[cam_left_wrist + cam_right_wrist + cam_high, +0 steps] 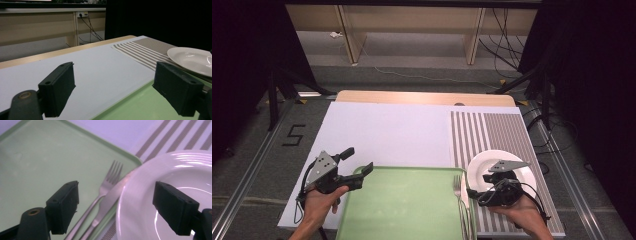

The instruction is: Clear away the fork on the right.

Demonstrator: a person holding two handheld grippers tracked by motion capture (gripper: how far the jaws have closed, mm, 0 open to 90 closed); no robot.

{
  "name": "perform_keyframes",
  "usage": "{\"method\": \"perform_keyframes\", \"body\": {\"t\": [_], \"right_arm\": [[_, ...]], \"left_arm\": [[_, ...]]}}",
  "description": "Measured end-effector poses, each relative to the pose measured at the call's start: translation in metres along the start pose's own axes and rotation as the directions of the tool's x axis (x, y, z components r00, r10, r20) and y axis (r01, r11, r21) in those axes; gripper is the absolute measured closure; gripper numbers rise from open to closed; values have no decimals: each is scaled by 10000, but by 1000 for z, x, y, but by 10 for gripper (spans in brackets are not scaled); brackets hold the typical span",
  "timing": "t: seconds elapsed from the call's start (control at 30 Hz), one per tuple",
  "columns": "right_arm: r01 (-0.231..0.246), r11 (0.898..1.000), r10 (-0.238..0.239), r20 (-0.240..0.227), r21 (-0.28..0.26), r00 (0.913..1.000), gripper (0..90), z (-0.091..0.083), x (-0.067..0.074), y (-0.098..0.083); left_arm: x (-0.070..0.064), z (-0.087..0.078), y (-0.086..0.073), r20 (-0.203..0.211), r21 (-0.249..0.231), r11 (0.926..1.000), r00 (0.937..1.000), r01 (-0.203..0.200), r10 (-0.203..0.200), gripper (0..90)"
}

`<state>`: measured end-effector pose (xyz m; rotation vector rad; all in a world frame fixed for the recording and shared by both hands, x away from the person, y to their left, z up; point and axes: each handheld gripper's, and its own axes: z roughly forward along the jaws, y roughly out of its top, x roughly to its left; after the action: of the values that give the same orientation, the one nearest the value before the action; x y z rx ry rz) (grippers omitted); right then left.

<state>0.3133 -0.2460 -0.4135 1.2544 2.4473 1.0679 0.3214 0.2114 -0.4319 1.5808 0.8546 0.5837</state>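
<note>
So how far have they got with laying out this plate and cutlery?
Looks done: a fork and knife lie at the green tray's right edge, and the white plate sits on the striped mat. In hand: nothing; the right tool hangs open over the plate's rim, the left tool open and empty. What's left I can't tell.

The light came from above and fell evenly on the tabletop (387, 130), which looked bright. The sides of the room were very dark, almost black. The white plate (150, 195) had shiny streaks of glare and a purple tint. Up close, the black claw tips looked soft and blurry, with small dark shadows under them. The fork (110, 180) was a bit fuzzy too.
</note>
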Motion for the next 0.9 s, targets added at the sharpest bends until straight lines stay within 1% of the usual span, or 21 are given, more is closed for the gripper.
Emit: {"method": "perform_keyframes", "body": {"t": [0.03,0.07,0.13,0.17,0.2,0.23,0.27,0.3,0.37,0.43,0.47,0.5,0.57,0.6,0.63,0.7,0.73,0.77,0.8,0.83,0.9], "right_arm": [[-54,9997,54,-30,240,10000,217,-3,-4,0],[-105,9995,107,-75,311,9999,216,-4,-9,-1],[-444,9987,444,8,244,9990,212,-7,-14,-4],[-378,9992,377,21,137,9993,211,-8,-18,-4],[-584,9982,583,73,151,9983,209,-10,-19,-5],[-679,9977,679,36,7,9977,206,-11,-21,-6],[-781,9969,780,134,46,9969,201,-13,-22,-6],[-895,9960,895,60,8,9960,199,-14,-23,-7],[-1035,9946,1036,209,-44,9944,199,-16,-27,-8],[-1015,9948,1013,215,69,9946,199,-17,-29,-9],[-1072,9942,1074,210,-84,9940,199,-16,-30,-11],[-1065,9943,1063,254,72,9940,197,-17,-32,-11],[-1058,9944,1058,269,-12,9940,188,-16,-35,-12],[-1177,9930,1175,218,80,9928,185,-17,-36,-13],[-1242,9922,1240,255,66,9920,181,-18,-37,-14],[-1155,9933,1153,320,45,9928,167,-17,-41,-15],[-1307,9913,1301,360,137,9908,167,-19,-41,-16],[-1277,9918,1274,330,73,9913,166,-19,-42,-17],[-1459,9893,1458,329,12,9888,164,-19,-42,-18],[-1201,9928,1198,355,41,9922,164,-20,-45,-18],[-1544,9880,1541,397,47,9873,164,-21,-47,-19]], "left_arm": [[0,0,0,7,-4,10000,10000,10,-10,166],[0,0,0,7,-15,10000,10000,21,-21,166],[0,0,0,1,-8,10000,10000,24,-24,166],[0,0,0,1,-12,10000,10000,29,-29,166],[0,0,0,-2,-15,10000,10000,32,-32,166],[0,0,0,2,-14,10000,10000,26,-26,166],[-1,0,0,-7,-12,10000,10000,27,-27,166],[0,1,0,5,-8,10000,10000,20,-20,166],[0,1,0,-8,-2,10000,10000,20,-20,166],[0,0,0,-33,13,10000,10000,31,-31,166],[0,0,0,-54,18,10000,10000,50,-50,166],[1,0,0,-58,21,10000,10000,39,-39,166],[1,2,0,-6,-35,10000,10000,86,-86,166],[1,2,0,-87,61,10000,10000,41,-40,166],[1,2,0,-89,48,10000,9999,50,-49,166],[1,2,0,-115,78,10000,9999,62,-61,166],[1,2,-1,-124,92,9999,9999,84,-83,166],[1,3,-1,-127,92,9999,9999,97,-96,166],[2,3,-1,-139,96,9999,9999,86,-85,166],[2,2,-1,-145,95,9999,9998,96,-94,166],[2,3,-1,-164,89,9999,9998,120,-118,166]]}}
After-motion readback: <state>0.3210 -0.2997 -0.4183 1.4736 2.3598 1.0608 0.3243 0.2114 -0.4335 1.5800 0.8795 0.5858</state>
